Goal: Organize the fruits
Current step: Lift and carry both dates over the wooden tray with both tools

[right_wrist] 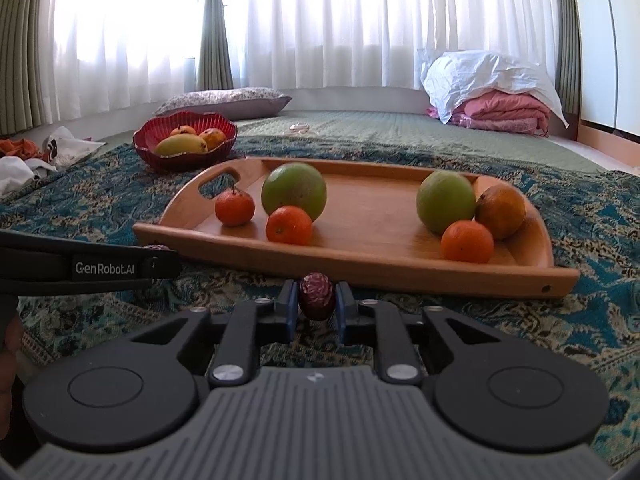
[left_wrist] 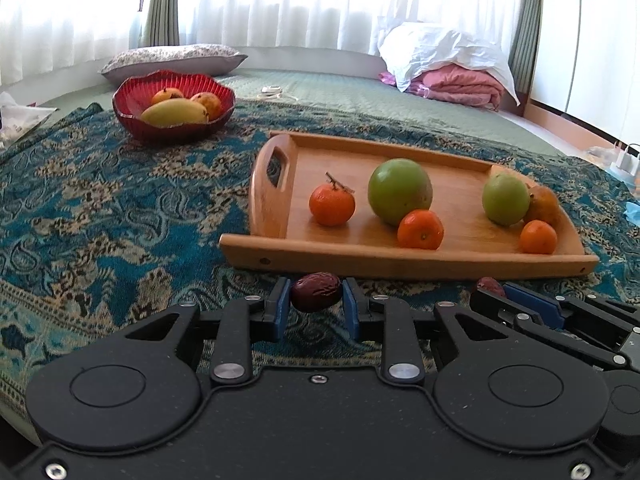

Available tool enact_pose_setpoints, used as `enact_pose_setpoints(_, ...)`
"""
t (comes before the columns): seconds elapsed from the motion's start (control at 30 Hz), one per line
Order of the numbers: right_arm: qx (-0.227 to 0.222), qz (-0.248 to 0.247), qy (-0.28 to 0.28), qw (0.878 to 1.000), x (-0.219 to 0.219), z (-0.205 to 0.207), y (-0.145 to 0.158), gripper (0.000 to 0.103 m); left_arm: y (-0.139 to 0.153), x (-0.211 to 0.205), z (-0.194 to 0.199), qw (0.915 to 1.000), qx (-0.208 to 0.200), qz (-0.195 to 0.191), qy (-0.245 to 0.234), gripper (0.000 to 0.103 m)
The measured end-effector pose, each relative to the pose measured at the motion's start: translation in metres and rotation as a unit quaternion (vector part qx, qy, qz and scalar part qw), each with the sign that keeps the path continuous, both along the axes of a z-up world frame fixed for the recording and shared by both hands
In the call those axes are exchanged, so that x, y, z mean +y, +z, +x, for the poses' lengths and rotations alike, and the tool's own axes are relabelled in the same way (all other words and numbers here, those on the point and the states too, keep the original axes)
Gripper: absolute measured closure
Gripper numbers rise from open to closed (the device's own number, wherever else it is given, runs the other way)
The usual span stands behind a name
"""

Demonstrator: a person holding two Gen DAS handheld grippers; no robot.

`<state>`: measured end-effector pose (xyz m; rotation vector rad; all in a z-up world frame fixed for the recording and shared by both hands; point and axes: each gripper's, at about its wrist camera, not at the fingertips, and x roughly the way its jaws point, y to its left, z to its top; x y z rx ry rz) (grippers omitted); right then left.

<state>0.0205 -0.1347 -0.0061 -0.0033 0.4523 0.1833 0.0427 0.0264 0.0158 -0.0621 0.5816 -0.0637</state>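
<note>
Dark-red, wrinkled dates: left gripper clamps one date, right gripper clamps another date. Judged light, soft; grip mid-body, gently.

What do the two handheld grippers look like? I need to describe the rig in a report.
Both are matte black, with two round discs at the base, angular linkage bars with silver pivot pins, and blue finger pads. The left gripper has a smooth black body and carries white "GenRobot.AI" lettering on its side. The right gripper has a grey ribbed top plate. No cables or sleeves show.
</note>
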Motion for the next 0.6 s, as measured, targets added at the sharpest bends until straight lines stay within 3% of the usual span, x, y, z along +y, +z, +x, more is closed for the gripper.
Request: enact_pose_setpoints(0.6, -0.035, 0.022, -0.029, 0.999, -0.022, 0.014, 0.029, 0.080, 0.036, -0.013, 0.026, 0.9991, -0.038, -0.003, -0.020, 0.077)
